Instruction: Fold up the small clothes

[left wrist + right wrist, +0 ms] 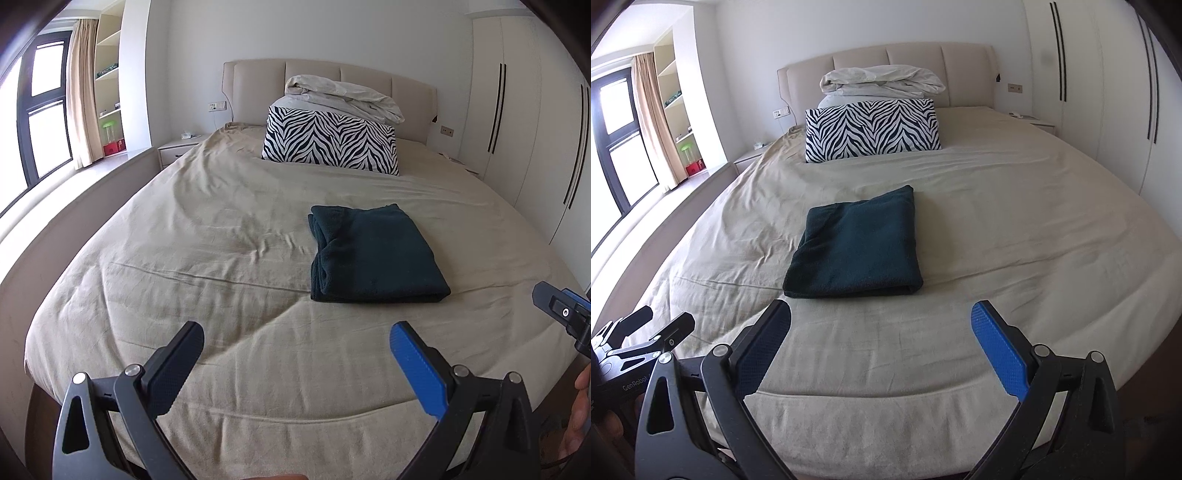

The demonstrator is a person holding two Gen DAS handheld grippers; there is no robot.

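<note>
A dark teal garment lies folded into a neat rectangle on the beige bed sheet, right of centre in the left wrist view and centre-left in the right wrist view. My left gripper is open and empty, held over the foot of the bed, short of the garment. My right gripper is open and empty, just short of the garment's near edge. The right gripper shows at the right edge of the left wrist view; the left gripper shows at the lower left of the right wrist view.
A zebra-print pillow and a bundled white duvet sit at the padded headboard. A nightstand, shelves and a window are to the left. A white wardrobe stands to the right.
</note>
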